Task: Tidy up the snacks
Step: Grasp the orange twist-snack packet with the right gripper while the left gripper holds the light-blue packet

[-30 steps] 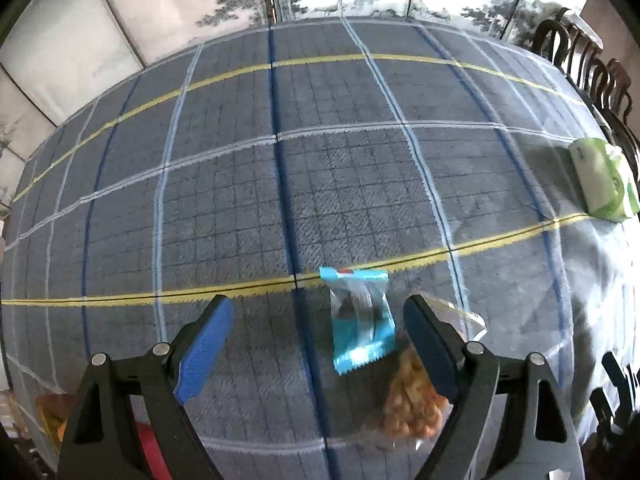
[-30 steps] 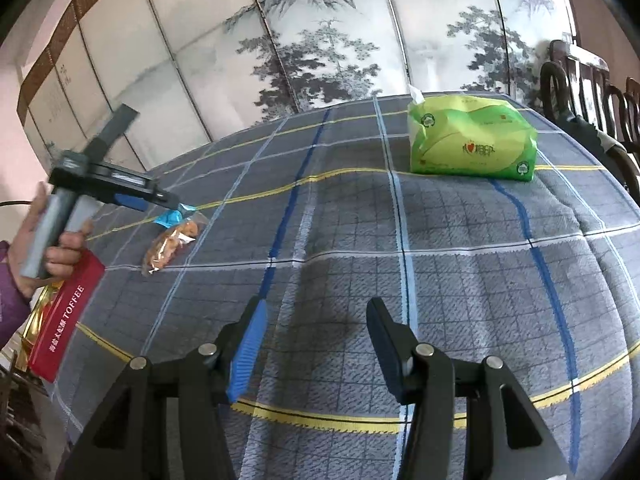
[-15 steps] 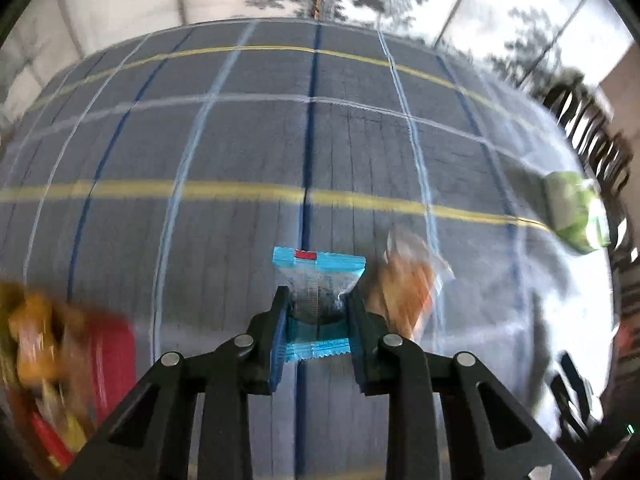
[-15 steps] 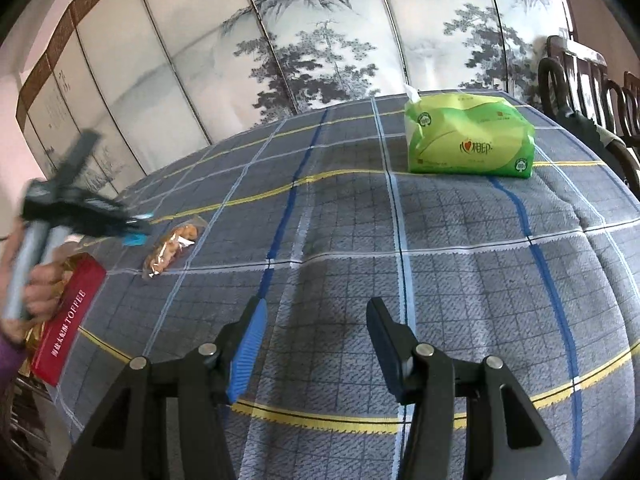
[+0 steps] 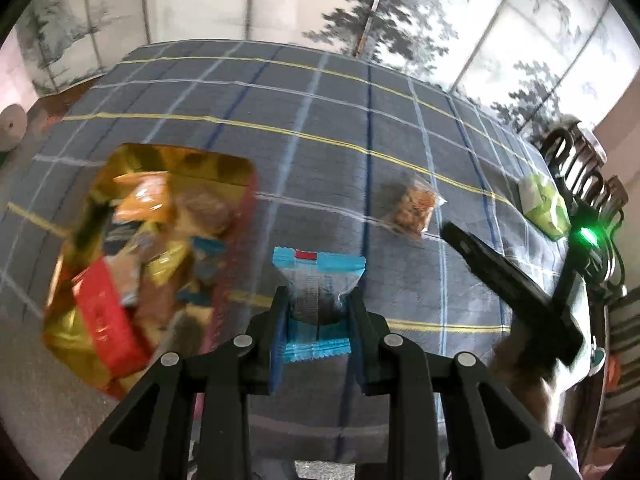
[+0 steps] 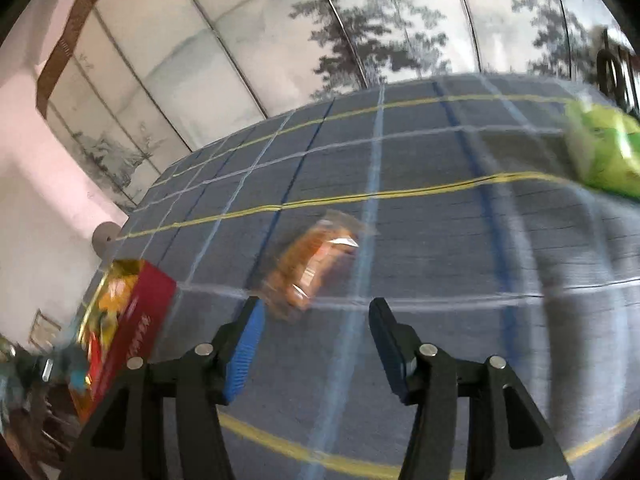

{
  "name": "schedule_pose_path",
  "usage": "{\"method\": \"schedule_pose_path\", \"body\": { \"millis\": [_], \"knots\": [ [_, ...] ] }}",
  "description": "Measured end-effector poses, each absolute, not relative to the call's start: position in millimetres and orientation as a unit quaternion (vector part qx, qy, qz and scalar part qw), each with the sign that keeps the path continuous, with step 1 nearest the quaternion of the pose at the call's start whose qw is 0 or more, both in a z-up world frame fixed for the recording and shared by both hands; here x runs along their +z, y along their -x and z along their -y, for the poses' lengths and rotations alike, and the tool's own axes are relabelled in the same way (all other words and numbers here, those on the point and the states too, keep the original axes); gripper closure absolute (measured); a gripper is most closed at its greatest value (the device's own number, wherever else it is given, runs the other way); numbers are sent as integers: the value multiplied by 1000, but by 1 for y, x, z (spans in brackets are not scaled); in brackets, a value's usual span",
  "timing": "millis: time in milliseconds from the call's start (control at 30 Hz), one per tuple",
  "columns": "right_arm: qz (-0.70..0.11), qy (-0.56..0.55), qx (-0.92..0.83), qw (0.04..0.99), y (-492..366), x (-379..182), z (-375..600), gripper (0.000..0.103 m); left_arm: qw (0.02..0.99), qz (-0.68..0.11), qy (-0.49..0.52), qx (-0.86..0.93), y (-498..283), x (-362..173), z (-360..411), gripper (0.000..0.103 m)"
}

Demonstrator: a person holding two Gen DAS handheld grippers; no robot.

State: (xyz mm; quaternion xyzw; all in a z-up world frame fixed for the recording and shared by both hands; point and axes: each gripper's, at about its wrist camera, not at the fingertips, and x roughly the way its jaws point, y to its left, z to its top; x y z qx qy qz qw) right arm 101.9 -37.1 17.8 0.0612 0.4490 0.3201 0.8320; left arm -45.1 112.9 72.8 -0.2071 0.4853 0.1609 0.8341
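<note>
My left gripper (image 5: 318, 312) is shut on a blue and clear snack packet (image 5: 318, 276) and holds it above the table, just right of a red and gold box (image 5: 132, 256) full of snacks. A clear bag of orange snacks (image 5: 414, 206) lies on the grey plaid tablecloth further right. In the right wrist view that bag (image 6: 312, 264) lies just ahead of my open, empty right gripper (image 6: 316, 320). The box (image 6: 128, 320) shows at the left there. The right gripper's body also shows in the left wrist view (image 5: 516, 288).
A green tissue pack (image 5: 544, 208) lies at the table's far right, also in the right wrist view (image 6: 604, 152). Dark wooden chairs (image 5: 580, 168) stand beyond it. A painted folding screen backs the table. The near table edge lies below the left gripper.
My left gripper shut on the blue packet, lifted it and swung left towards the snack box. My right gripper moved left towards the orange snack bag and stays open.
</note>
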Motion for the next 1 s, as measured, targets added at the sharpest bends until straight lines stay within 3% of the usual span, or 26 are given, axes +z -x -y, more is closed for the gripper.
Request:
{"method": "schedule_pose_path", "body": {
  "millis": [267, 567, 600, 633, 700, 1000],
  "knots": [
    [-457, -44, 238, 856, -119, 11, -28, 47, 845, -467, 186, 183, 85, 84, -132, 78],
    [-465, -34, 191, 864, -128, -1, -39, 46, 844, -465, 193, 185, 103, 80, -145, 78],
    [-464, -27, 195, 864, -128, -2, -40, 47, 844, -465, 193, 185, 105, 80, -145, 78],
    [-457, -14, 203, 866, -126, -3, -42, 58, 844, -465, 194, 185, 106, 80, -146, 78],
    [-450, 6, 223, 865, -123, -4, -42, 63, 844, -465, 191, 186, 109, 81, -144, 78],
    [-417, 39, 285, 862, -82, 18, 11, 65, 852, -454, 159, 207, 130, 88, -130, 78]
  ]
}}
